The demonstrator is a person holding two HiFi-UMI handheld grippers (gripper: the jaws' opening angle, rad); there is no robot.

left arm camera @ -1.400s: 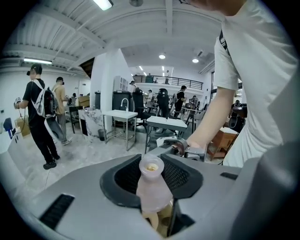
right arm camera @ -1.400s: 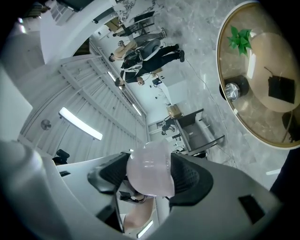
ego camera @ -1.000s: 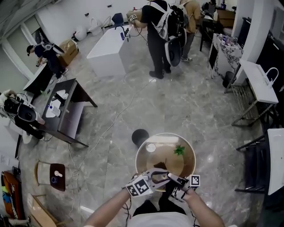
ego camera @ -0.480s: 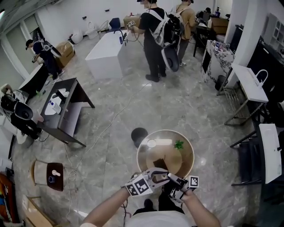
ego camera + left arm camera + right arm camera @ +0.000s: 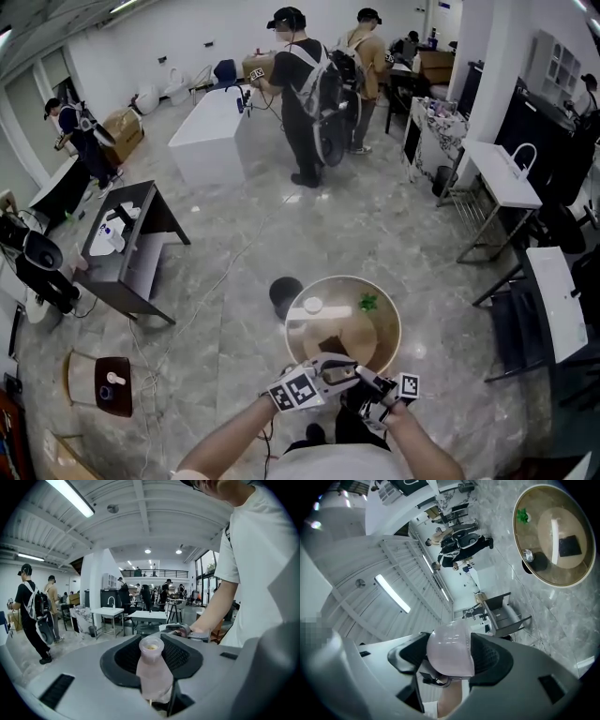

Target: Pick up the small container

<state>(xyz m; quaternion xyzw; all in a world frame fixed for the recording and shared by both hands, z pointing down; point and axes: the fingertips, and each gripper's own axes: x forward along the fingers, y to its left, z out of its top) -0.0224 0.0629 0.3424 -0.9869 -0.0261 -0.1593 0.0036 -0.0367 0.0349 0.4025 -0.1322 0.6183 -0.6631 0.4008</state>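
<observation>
Holding item, left gripper (image 5: 153, 656): jaws clamped on the small container (image 5: 152, 672), a frosted open-necked bottle, carried near the round table (image 5: 395, 330). Right gripper (image 5: 450, 657): clamped on a pale domed piece (image 5: 450, 646). Handling advice: even squeeze, mouth uppermost.
</observation>
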